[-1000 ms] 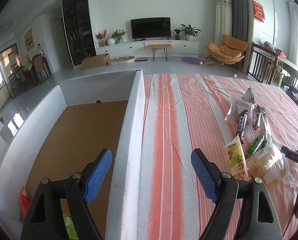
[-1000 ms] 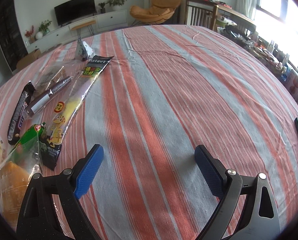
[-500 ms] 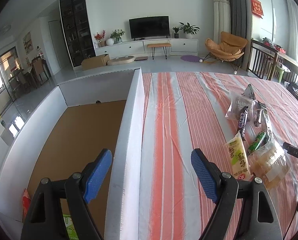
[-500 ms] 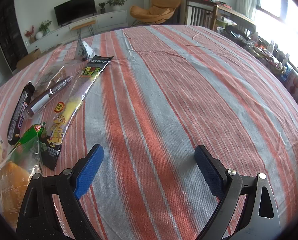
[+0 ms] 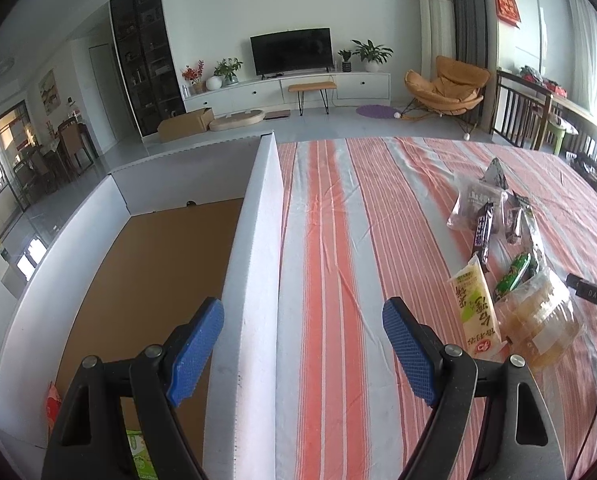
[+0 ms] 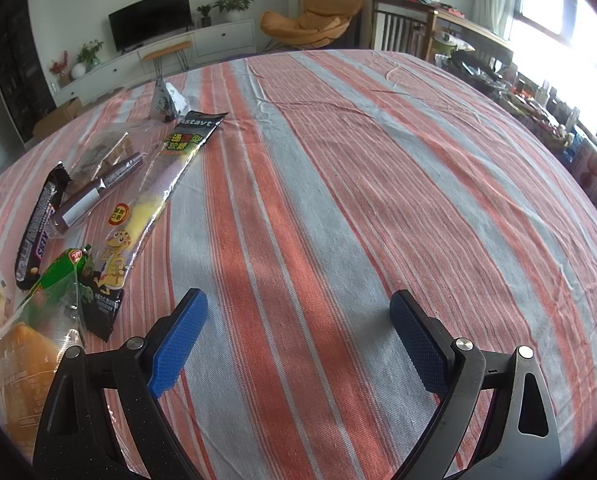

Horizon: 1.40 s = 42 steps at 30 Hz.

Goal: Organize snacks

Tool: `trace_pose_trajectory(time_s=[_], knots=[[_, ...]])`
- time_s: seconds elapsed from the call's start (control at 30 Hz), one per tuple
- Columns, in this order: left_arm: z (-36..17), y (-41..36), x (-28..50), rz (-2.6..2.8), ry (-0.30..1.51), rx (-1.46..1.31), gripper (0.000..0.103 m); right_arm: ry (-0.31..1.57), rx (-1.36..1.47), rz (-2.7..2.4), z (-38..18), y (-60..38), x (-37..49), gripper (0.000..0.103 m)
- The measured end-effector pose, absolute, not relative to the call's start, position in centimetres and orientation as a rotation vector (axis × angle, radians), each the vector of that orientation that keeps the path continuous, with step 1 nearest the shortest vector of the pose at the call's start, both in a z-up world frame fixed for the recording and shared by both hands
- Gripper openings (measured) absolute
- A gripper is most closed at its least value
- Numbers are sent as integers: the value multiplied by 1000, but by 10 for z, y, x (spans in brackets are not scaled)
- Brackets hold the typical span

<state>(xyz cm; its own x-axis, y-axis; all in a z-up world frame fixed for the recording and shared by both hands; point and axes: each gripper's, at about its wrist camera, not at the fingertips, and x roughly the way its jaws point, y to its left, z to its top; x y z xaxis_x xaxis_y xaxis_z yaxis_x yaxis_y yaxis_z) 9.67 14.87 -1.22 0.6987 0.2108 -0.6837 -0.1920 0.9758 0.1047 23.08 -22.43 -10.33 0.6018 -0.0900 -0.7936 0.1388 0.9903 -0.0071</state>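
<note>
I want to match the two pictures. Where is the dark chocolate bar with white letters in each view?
Left wrist view: the chocolate bar lies at the right, on the striped cloth, beyond the pale yellow packet.
Right wrist view: the chocolate bar lies at the far left, beside the long gecko packet.
Shared landmark: the television on the far wall.

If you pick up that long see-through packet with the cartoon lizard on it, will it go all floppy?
Probably, yes. The lizard packet is a long, thin film wrapper lying flat on the striped tablecloth, so its ends would likely droop. The shiny plastic may be slippery, and it looks light.
</note>
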Motion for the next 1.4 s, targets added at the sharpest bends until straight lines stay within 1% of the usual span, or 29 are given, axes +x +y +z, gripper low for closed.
trace_pose_trajectory(time_s=[0.3, 0.9, 1.4], knots=[[-11, 155, 96, 219, 764, -15, 81, 916, 57, -132, -103, -224, 230, 95], [-14, 148, 95, 227, 767, 39, 81, 916, 57, -133, -103, -224, 230, 95], [-11, 156, 93, 204, 767, -26, 81, 916, 57, -133, -103, -224, 231, 95]])
